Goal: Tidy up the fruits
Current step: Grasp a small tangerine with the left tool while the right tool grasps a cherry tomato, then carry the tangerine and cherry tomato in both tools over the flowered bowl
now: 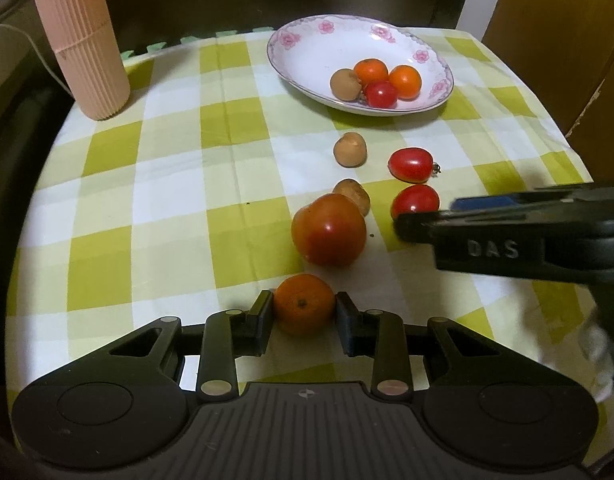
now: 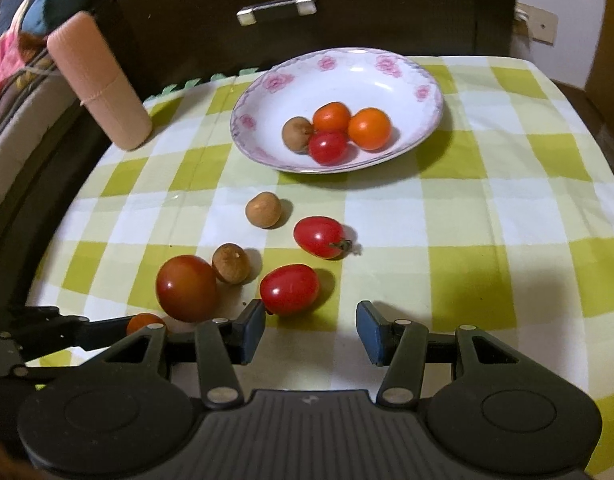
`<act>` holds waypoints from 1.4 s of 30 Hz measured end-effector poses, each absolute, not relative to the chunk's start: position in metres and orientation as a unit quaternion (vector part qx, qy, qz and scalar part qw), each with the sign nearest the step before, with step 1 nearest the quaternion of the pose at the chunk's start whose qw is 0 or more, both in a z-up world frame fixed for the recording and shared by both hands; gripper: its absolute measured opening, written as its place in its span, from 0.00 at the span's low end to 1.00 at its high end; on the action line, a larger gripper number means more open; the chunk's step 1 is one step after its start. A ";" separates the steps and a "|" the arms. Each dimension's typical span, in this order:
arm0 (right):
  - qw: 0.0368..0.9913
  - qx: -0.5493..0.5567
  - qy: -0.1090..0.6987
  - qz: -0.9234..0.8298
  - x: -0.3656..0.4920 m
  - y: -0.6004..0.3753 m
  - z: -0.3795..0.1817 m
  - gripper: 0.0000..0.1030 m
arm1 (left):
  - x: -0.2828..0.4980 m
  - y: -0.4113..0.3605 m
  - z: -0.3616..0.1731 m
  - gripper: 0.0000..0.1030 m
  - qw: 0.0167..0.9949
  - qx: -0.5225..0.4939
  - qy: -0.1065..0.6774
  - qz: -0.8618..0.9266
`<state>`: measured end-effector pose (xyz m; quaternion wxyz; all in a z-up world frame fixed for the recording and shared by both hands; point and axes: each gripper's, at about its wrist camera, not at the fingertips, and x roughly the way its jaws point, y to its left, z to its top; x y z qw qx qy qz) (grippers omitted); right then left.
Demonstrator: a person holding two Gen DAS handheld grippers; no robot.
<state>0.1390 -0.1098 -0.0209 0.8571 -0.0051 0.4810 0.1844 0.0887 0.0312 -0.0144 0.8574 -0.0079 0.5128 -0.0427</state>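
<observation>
Pads of the left gripper (image 1: 304, 312) press both sides of a small orange (image 1: 304, 309) resting on the checked cloth (image 1: 179, 184) near the table's front edge; the right gripper (image 2: 311, 330) stands with its jaws apart and nothing between them, its left fingertip just beside a red cherry tomato (image 2: 289, 289). Just beyond the clamped orange lies a large tomato (image 1: 328, 229), with a brown longan (image 1: 353, 196) touching its far side; a second longan (image 1: 350, 149) and another cherry tomato (image 1: 411, 164) lie farther on, apart from each other. Behind them sits the flowered plate (image 1: 307, 48) (already holding two oranges, a tomato and a longan, bunched toward its near rim). A ribbed pink cylinder (image 1: 81, 36) stands at the far left corner; the cloth between it and the fruit is bare, as is the right-hand part of the table up to its edge.
</observation>
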 end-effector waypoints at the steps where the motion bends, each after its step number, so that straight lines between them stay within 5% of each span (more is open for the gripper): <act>1: 0.857 -0.005 0.478 0.190 0.140 -0.108 -0.022 0.47 | 0.089 0.031 -0.014 0.40 0.857 -0.009 0.513 -0.043; 11: 0.861 -0.037 0.462 0.211 0.142 -0.093 -0.024 0.46 | 0.089 0.031 -0.015 0.40 0.856 -0.012 0.515 -0.046; 18: 0.858 -0.039 0.465 0.213 0.135 -0.097 -0.024 0.32 | 0.089 0.030 -0.015 0.40 0.857 -0.008 0.514 -0.045; 34: 0.853 -0.037 0.478 0.206 0.109 -0.115 -0.018 0.31 | 0.087 0.032 -0.015 0.40 0.856 -0.013 0.514 -0.050; 42: 0.853 -0.042 0.476 0.207 0.101 -0.123 -0.022 0.32 | 0.082 0.025 -0.017 0.60 0.860 0.005 0.506 -0.065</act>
